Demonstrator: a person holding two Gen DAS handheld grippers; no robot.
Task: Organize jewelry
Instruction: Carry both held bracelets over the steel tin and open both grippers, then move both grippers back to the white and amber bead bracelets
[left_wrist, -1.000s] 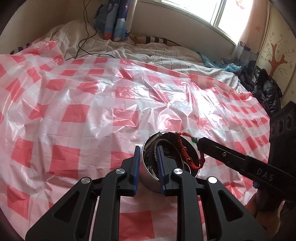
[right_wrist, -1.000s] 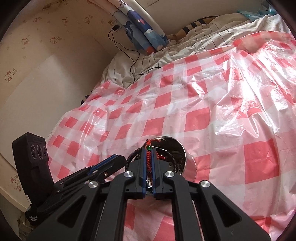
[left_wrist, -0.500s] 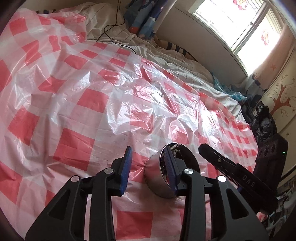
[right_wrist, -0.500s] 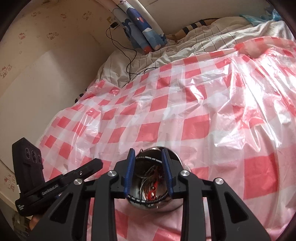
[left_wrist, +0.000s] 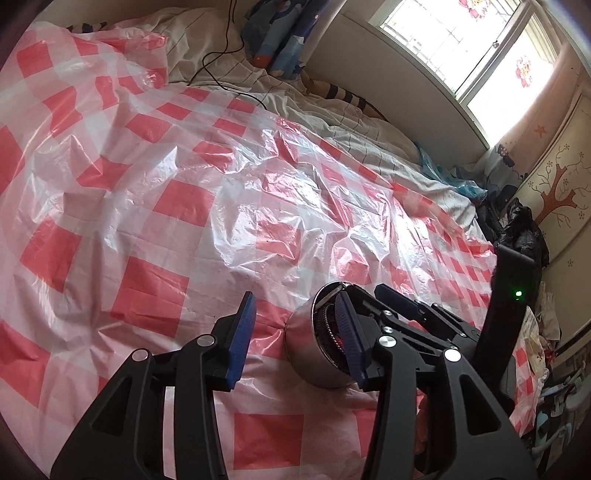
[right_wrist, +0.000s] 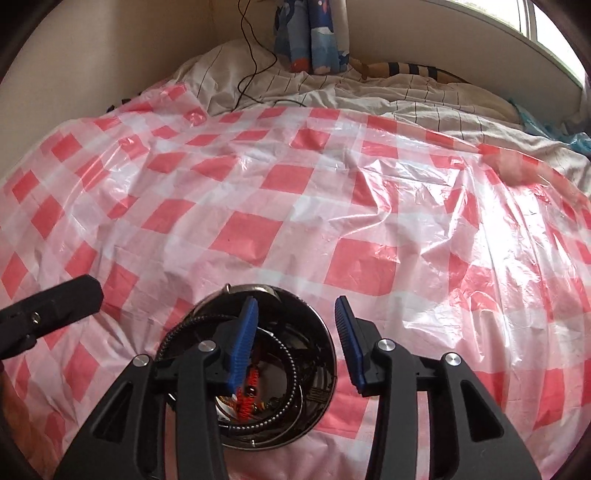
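Both grippers, left and right, are opening with nothing between their fingers, so a nudge could tip the bowl and spill jewelry onto the bed.

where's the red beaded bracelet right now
It lies at the bottom of the steel bowl on the checked plastic sheet: red beaded bracelet low centre-left in the right wrist view, beside dark chains.
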